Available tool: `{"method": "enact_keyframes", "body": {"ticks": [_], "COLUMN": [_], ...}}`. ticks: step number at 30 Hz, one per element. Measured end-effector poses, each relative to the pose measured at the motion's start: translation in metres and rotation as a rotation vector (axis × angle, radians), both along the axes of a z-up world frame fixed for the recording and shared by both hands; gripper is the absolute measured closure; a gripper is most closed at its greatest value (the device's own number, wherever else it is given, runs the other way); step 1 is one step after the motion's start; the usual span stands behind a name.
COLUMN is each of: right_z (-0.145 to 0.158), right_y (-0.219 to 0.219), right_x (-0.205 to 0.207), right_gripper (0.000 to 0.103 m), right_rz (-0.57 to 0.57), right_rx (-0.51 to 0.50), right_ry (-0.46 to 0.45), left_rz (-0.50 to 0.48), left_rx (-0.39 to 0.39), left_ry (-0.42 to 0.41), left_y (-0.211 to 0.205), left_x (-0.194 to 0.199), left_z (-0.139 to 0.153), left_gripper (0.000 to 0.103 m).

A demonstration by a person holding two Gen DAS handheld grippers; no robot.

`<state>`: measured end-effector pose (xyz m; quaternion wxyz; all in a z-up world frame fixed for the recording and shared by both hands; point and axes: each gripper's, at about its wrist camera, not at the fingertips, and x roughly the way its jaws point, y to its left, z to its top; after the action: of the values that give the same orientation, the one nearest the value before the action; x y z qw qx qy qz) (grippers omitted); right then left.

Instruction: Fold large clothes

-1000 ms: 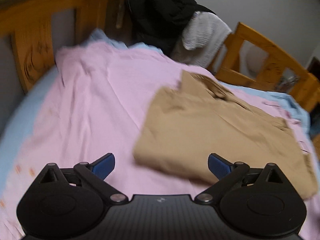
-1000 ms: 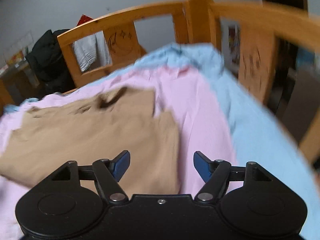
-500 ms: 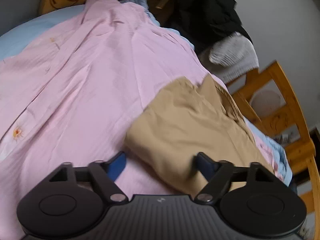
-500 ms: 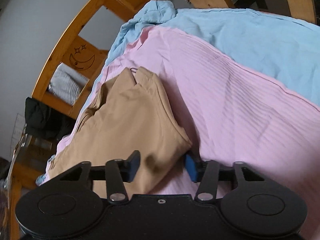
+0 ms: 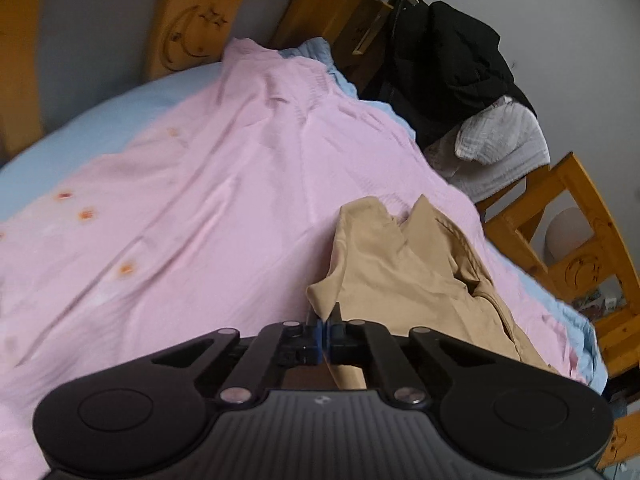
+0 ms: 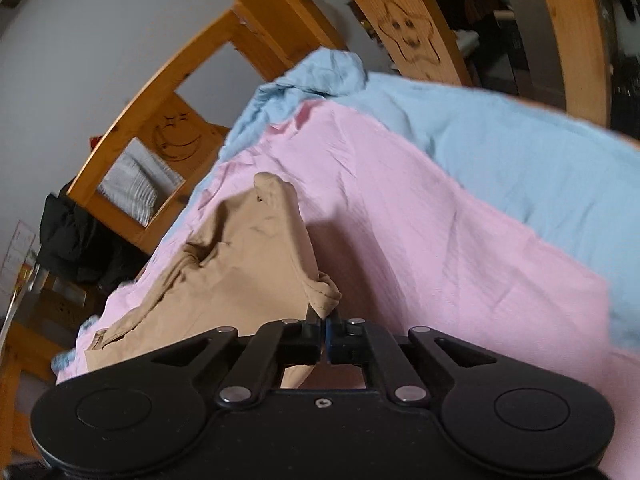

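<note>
Both tools, left (image 5: 325, 326) and right (image 6: 324, 326), now pinch one tan garment (image 5: 404, 280).

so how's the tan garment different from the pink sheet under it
The tan garment is folded into a small bundle; the pink sheet lies spread wide across the bed. The tan garment is pinched at two corners by the left tool and right tool; the pink sheet is ungripped. Both are wrinkled cloth.

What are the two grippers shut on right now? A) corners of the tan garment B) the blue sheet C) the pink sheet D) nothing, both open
A: the left gripper and the right gripper each pinch a raised corner of the tan garment, which lies on the pink sheet.
</note>
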<state>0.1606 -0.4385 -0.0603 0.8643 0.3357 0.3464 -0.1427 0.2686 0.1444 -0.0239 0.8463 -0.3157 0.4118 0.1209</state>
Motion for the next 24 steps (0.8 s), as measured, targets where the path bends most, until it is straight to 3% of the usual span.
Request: {"method": "enact_keyframes", "body": {"ticks": [4,8,10,13,15,19,21,23,24], "right_z": [0.025,0.035,0.028,0.002,-0.012,-0.027,-0.028,-0.025,-0.021], "right_y": [0.006,0.018,0.024,0.027,0.034,0.041,0.042,0.043,0.045], "right_x": [-0.035,-0.087,-0.105,-0.115,-0.113,-0.11,-0.113,-0.114,-0.114], "right_gripper": [0.103,0.103,0.103,0.102,0.1,0.091,0.079,0.071,0.067], "right_rz": [0.051,0.104,0.125,0.133,0.16,0.117,0.091,0.081,0.077], "right_rx": [-0.023,-0.08,-0.111,-0.135,-0.203,-0.254,-0.276,-0.35,-0.411], "right_ry": [0.04,0.078,0.093,0.089,0.078,0.062,0.058,0.058,0.064], "left_rz": [-0.027,-0.05,-0.084,-0.066,-0.054,-0.028,-0.017,-0.008,-0.008], "left_rx": [-0.007,-0.013,0.031,0.022,0.015,0.01,0.009,0.034,0.06], "left_ry": [0.049,0.048,0.036,-0.004,-0.021,-0.035,-0.038,-0.035,-0.035], "left_y": [0.013,0.023,0.02,0.021,0.022,0.025,0.028,0.027,0.025], "left_x": [-0.049,-0.093,-0.101,-0.107,-0.109,-0.115,-0.116,-0.116,-0.116], "left_z": [0.007,-0.004,-0.014,-0.025,-0.03,-0.04,-0.04,-0.039,-0.037], "left_gripper": [0.102,0.102,0.102,0.1,0.095,0.078,0.066,0.037,0.03]}}
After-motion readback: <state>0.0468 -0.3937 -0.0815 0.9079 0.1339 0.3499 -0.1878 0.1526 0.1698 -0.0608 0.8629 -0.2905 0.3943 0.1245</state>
